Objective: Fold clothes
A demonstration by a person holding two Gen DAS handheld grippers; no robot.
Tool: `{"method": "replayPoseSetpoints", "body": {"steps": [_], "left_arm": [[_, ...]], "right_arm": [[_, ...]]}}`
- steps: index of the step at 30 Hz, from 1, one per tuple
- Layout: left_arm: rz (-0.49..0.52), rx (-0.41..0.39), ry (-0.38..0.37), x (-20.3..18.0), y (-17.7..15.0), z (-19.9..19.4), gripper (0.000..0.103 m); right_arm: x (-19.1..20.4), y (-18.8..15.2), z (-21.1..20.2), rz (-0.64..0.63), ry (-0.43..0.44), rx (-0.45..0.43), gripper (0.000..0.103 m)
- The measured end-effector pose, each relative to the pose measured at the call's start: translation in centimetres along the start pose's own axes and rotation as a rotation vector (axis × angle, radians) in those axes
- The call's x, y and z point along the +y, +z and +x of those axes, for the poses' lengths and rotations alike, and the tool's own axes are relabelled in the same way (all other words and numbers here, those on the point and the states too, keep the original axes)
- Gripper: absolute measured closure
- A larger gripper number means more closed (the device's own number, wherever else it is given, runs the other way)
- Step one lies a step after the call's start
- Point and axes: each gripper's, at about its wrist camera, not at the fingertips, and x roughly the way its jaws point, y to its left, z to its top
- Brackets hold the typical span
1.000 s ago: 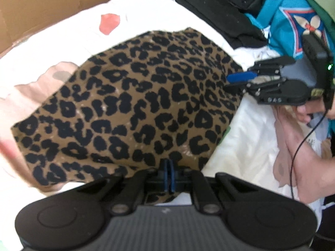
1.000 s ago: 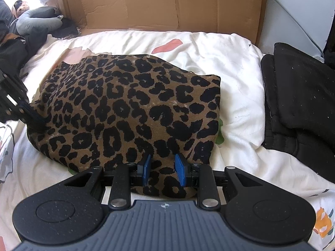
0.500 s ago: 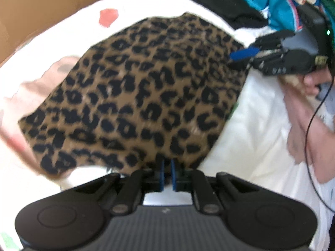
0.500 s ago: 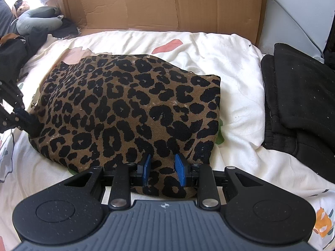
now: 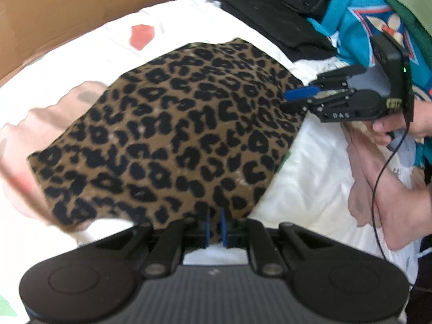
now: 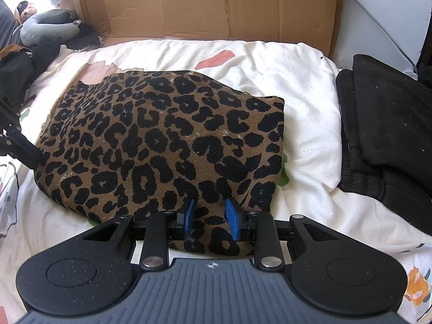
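Observation:
A leopard-print garment (image 5: 175,135) lies folded into a rough rectangle on the white bedsheet (image 5: 310,175). My left gripper (image 5: 214,226) is shut on its near edge, with cloth showing in the thin gap between the blue fingers. In the right wrist view that gripper (image 6: 37,159) touches the left side of the garment (image 6: 162,140). My right gripper (image 6: 210,216) stands open over the garment's near edge, cloth lying below and between its fingers. From the left wrist view, the right gripper (image 5: 294,100) sits at the garment's right edge, held by a hand (image 5: 399,127).
Folded black clothes (image 6: 391,135) lie on the bed to the right. Flattened cardboard (image 6: 216,5) lines the far side. A teal printed garment (image 5: 364,27) and more dark clothes (image 5: 270,19) are piled beyond. A bare leg (image 5: 391,202) rests on the sheet, and a grey pillow (image 6: 48,27) lies far left.
The left gripper has drawn back a little and the gap between its fingers has widened slightly. The garment and the right gripper have hardly moved.

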Motion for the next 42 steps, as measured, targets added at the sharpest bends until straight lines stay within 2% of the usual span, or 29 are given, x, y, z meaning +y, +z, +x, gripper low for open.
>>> {"method": "replayPoseSetpoints", "body": {"steps": [3,7,11,15,18,21,23,24,31,36,39,42], "left_arm": [[0.035,0.034,0.019,-0.5,-0.2,1.6,0.093],[0.032,0.047,0.035,-0.4,-0.6,2.4,0.097],[-0.037,0.066,0.050,0.4,-0.2,1.5,0.097],[-0.105,0.085,0.066,1.2,0.2,0.5,0.096],[-0.156,0.100,0.078,1.8,0.4,-0.2,0.090],[-0.207,0.114,0.089,2.4,0.7,-0.9,0.088],[-0.242,0.123,0.097,2.8,0.9,-1.3,0.074],[-0.259,0.128,0.101,3.0,1.0,-1.6,0.072],[-0.353,0.198,0.136,3.2,1.5,-2.5,0.071],[-0.387,0.166,0.167,2.2,2.3,-3.1,0.070],[-0.431,0.153,0.178,1.7,2.2,-3.5,0.069],[-0.486,0.142,0.188,1.4,2.1,-3.7,0.069]], "right_arm": [[0.1,0.0,0.0,0.000,-0.003,0.000,0.071],[-0.1,0.2,-0.3,0.027,0.001,-0.002,0.070],[-1.0,0.5,-1.9,0.119,0.018,-0.038,0.070],[-1.3,0.1,-3.4,0.166,0.024,-0.033,0.070],[-1.6,-0.2,-4.5,0.206,0.035,-0.022,0.070],[-2.6,-0.8,-5.0,0.299,0.069,-0.005,0.070],[-3.7,-1.5,-5.0,0.390,0.098,-0.008,0.070],[-4.2,-2.0,-4.9,0.430,0.107,-0.014,0.070],[-7.4,-5.2,-2.7,0.749,0.240,-0.032,0.070],[-8.8,-7.0,-1.5,0.903,0.291,-0.037,0.070],[-9.7,-8.0,-0.9,1.028,0.353,-0.050,0.070],[-9.8,-8.3,-0.2,1.075,0.379,-0.060,0.070]]}}
